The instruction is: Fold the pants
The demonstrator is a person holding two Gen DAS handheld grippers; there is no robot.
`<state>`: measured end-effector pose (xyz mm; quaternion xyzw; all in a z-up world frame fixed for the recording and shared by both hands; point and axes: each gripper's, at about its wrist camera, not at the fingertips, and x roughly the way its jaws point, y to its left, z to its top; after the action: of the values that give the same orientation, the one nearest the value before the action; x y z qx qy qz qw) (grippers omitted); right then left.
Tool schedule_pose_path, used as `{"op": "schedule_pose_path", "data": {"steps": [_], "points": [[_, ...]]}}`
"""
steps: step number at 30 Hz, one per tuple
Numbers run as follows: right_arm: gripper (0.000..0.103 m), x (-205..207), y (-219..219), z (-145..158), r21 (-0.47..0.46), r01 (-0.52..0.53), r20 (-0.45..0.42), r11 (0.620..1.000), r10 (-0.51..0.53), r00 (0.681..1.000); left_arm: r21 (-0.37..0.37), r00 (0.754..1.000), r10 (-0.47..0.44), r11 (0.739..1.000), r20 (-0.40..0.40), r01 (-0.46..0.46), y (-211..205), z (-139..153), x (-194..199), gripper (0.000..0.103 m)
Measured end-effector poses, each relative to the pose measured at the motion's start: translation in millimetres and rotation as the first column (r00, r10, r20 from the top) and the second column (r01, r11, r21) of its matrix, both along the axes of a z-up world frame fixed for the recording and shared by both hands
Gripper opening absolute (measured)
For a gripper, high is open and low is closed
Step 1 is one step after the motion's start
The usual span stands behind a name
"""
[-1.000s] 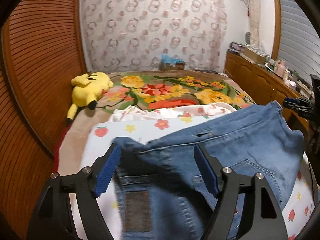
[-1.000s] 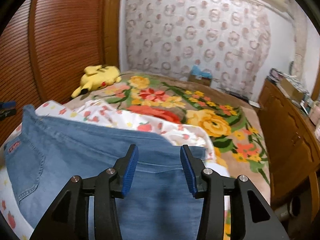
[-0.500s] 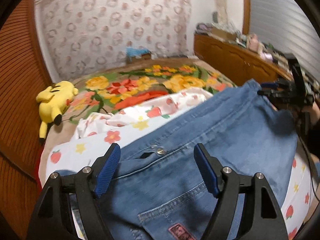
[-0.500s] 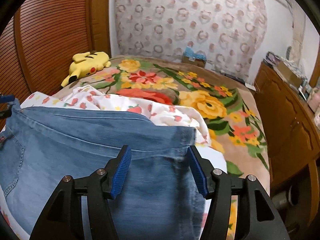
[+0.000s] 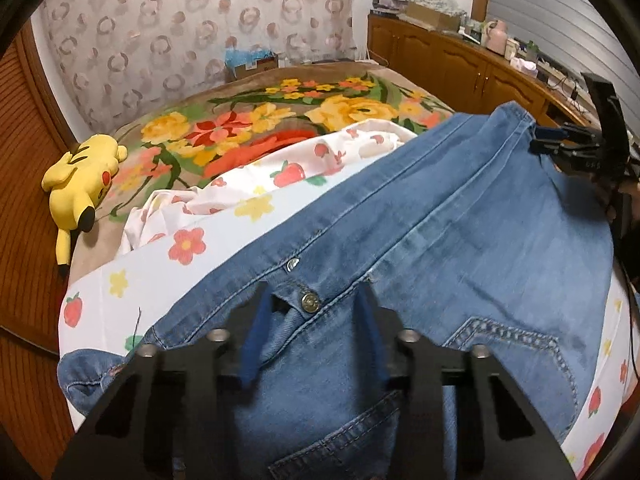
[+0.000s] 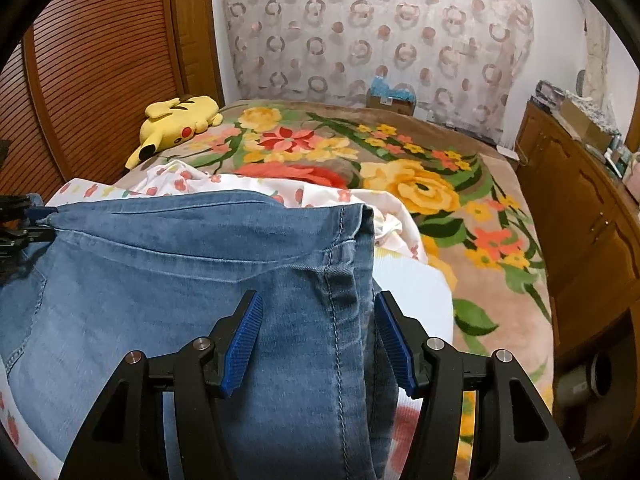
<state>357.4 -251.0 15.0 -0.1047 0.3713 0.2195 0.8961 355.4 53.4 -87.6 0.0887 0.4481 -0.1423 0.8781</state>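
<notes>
A bed is covered by a brown blanket (image 6: 492, 184) patterned with large yellow, red and orange flowers. A white sheet (image 5: 224, 236) printed with strawberries and small flowers is bunched at the blanket's near end. A yellow plush toy (image 6: 180, 122) is laid on its side at the bed's edge, beside a slatted wooden door (image 6: 100, 64). A curtain (image 6: 380, 28) with ring patterns is hung behind the bed, and a cardboard box (image 6: 390, 100) is seen below it. A wooden cabinet (image 5: 452, 60) with cluttered items on top is lined along the wall.

Even indoor light, fisheye-warped edges
</notes>
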Motion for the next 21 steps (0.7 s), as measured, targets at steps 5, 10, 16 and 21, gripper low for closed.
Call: {"op": "schedule_pose_path", "data": {"steps": [5, 10, 16, 21], "points": [[0.06, 2, 1, -1, 0.014, -0.007, -0.011, 1.0, 0.007, 1.0, 0.029, 1.0, -0.023, 0.999, 0.003, 0.023, -4, 0, -7, 0.014], [0.06, 0, 4, 0, 0.018, -0.013, -0.013, 1.0, 0.013, 1.0, 0.026, 0.998, -0.017, 1.0, 0.064, 0.015, -6, 19, -17, 0.011], [0.038, -1, 5, 1, 0.021, -0.028, -0.027, 0.999, 0.029, 0.999, 0.011, 0.992, -0.01, 1.0, 0.123, 0.008, -5, 41, -24, 0.011], [0.005, -8, 4, 12, 0.036, -0.035, 0.03, 0.999, 0.034, 0.999, -0.008, 0.989, 0.023, 1.0, 0.147, -0.022, 2, 45, -23, 0.01]]}}
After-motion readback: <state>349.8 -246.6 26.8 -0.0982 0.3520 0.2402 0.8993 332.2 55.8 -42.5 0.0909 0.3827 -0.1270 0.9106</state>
